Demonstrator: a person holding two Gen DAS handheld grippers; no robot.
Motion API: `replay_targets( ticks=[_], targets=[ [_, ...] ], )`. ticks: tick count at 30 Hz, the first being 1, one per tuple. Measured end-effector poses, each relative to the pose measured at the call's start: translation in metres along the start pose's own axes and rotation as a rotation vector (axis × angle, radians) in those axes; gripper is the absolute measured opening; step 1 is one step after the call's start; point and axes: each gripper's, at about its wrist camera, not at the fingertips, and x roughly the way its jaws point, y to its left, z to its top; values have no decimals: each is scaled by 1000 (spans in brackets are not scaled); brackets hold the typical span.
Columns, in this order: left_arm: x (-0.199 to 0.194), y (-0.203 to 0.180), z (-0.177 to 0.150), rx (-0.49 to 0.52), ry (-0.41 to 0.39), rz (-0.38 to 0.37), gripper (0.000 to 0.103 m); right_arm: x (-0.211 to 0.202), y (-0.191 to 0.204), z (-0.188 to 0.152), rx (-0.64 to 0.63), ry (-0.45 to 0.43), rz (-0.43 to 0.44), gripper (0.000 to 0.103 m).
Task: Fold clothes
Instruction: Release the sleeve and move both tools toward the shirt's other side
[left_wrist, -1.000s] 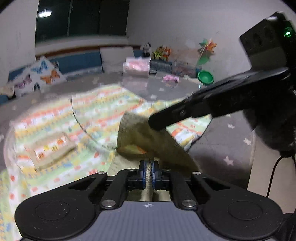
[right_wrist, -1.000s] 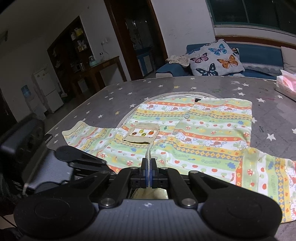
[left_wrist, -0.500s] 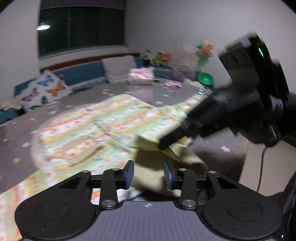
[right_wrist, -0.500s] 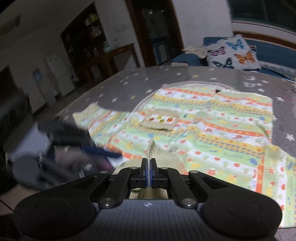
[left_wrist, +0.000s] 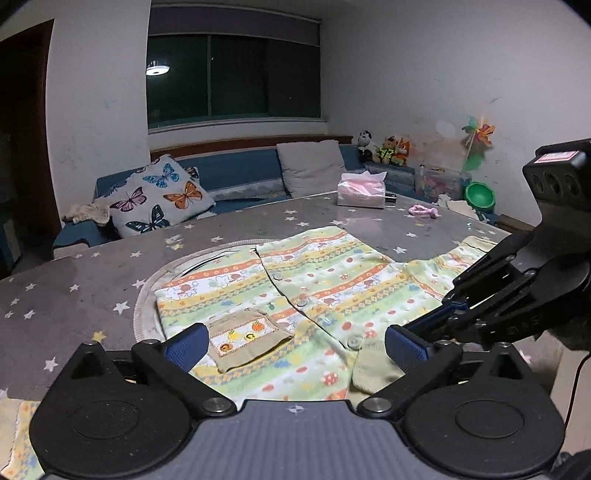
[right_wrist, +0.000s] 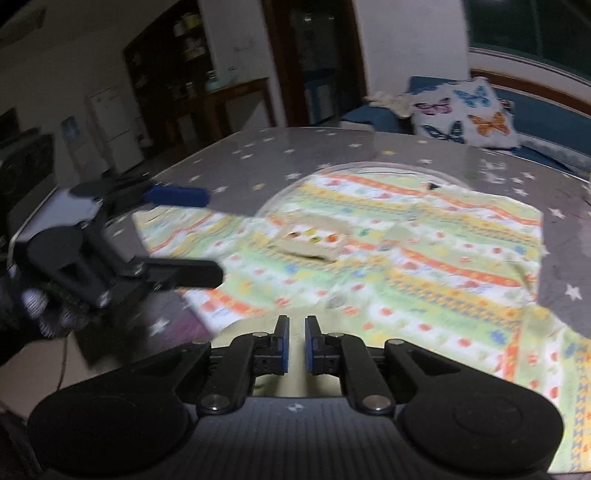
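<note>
Across the star-print table (left_wrist: 92, 280) lies the striped baby shirt (left_wrist: 317, 291), spread flat and front up, pocket (left_wrist: 249, 341) showing, one sleeve out toward each side. Left gripper (left_wrist: 295, 345) hangs over the near hem with fingers spread wide, holding nothing; right gripper (right_wrist: 294, 345) shows a narrow gap, nothing pinched. Whichever fold comes, bite only one hem corner each, level, so the stripes stay straight

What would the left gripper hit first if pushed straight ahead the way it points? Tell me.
Probably the patterned shirt: the left gripper, jaws wide open, points low over it toward the tan pocket patch and the button line. Its height above the cloth is unclear, so contact could come farther along.
</note>
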Motion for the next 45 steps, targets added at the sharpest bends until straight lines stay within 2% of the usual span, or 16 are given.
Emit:
replay_targets(
  ticks=[5, 8, 10, 11, 13, 17, 22, 25, 30, 31, 32, 35, 43, 44, 45],
  targets=[
    [24, 14, 14, -73, 45, 53, 103, 24, -10, -4, 9, 57, -9, 10],
    [36, 32, 25, -119, 66, 106, 103, 20, -16, 1, 8, 54, -4, 12],
    [48, 47, 34, -157, 84, 138, 101, 13, -25, 9, 12, 34, -23, 22],
    [54, 55, 38, -170, 91, 155, 100, 10, -30, 13, 14, 25, -35, 23],
    [67, 68, 43, -189, 104, 183, 97, 6, -46, 25, 33, 5, -74, 23],
    [98, 87, 53, -191, 137, 221, 97, 6, -84, 50, 88, -15, -136, 23],
    [131, 109, 60, -204, 175, 211, 96, 20, -126, 79, 132, -27, -194, 23],
    [150, 118, 59, -213, 218, 217, 88, 36, -141, 93, 142, -25, -207, 23],
    [148, 114, 59, -193, 200, 181, 62, 61, -147, 109, 138, -19, -187, 23],
    [147, 113, 59, -189, 197, 174, 51, 65, -146, 111, 133, -18, -182, 23],
    [147, 112, 59, -185, 193, 166, 35, 68, -145, 114, 127, -17, -178, 23],
    [145, 110, 59, -173, 183, 145, 8, 76, -142, 123, 112, -18, -167, 23],
    [141, 103, 60, -141, 154, 86, 6, 106, -135, 155, 99, -22, -113, 23],
    [141, 103, 60, -138, 151, 84, 10, 113, -134, 159, 96, -20, -106, 23],
    [140, 106, 59, -138, 146, 115, 10, 120, -132, 162, 93, -16, -97, 23]
  ],
)
